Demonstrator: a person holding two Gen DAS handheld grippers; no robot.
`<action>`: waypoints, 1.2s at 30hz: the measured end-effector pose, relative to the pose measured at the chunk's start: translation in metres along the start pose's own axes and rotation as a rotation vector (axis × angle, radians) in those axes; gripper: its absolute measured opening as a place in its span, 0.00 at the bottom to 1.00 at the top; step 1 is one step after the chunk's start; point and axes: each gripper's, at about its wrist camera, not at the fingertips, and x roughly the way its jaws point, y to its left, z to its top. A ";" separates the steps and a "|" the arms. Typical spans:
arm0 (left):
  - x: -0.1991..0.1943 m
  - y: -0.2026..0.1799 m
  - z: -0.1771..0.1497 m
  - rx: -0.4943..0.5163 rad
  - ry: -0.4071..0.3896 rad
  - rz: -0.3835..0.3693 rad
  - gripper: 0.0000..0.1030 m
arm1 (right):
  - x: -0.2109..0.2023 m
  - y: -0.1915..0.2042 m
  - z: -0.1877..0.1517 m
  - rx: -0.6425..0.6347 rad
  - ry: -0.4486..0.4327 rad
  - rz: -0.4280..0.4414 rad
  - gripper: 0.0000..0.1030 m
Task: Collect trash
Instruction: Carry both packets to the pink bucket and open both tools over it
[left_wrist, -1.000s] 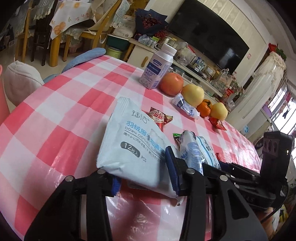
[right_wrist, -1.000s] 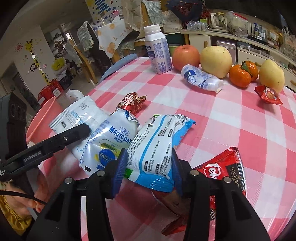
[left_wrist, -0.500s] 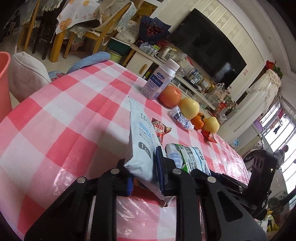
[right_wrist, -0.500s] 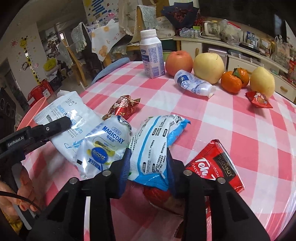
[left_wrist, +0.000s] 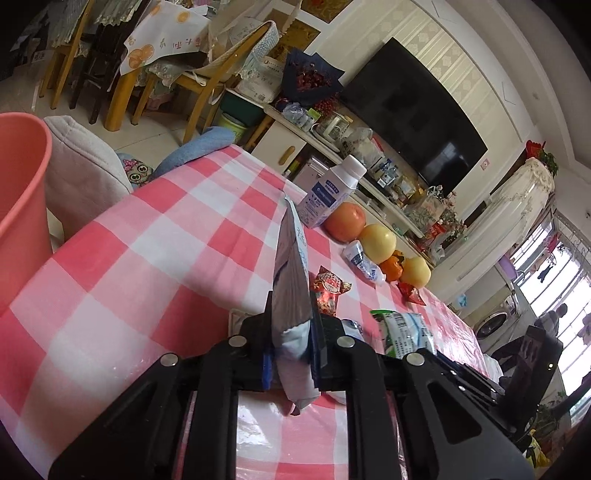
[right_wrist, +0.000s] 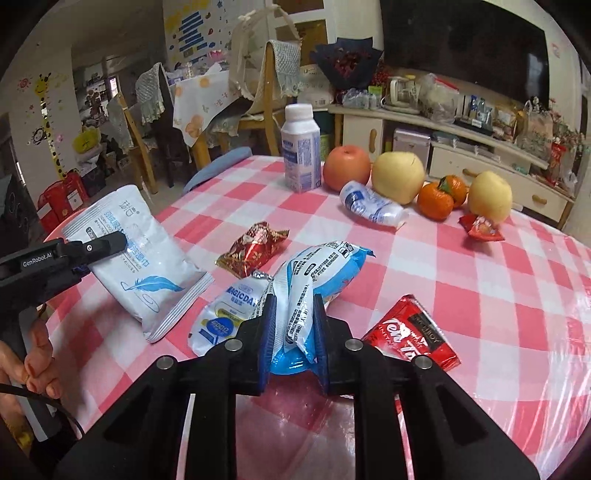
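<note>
Wet-wipe packet (right_wrist: 144, 254) clenched edge-up in left fingers (left_wrist: 291, 354); right fingers (right_wrist: 293, 343) pinch blue wrapper (right_wrist: 314, 280), both angled downward.

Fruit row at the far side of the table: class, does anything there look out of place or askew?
Yes. A small white bottle lies tipped on its side against the apples, while the taller bottle stands upright. A red wrapper sits crumpled by the pear.

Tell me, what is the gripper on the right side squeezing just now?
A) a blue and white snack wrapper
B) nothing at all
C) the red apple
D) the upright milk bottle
A: the right gripper is shut on the blue and white snack wrapper, its pads pinching the crumpled film.
</note>
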 end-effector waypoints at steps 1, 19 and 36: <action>-0.001 0.002 0.001 -0.008 0.003 -0.003 0.16 | -0.003 0.000 0.000 0.006 -0.007 -0.006 0.20; -0.078 0.028 0.041 -0.073 -0.162 -0.054 0.16 | -0.047 0.080 0.027 -0.011 -0.096 0.105 0.20; -0.171 0.142 0.079 -0.253 -0.369 0.349 0.16 | 0.001 0.295 0.079 -0.233 -0.073 0.437 0.20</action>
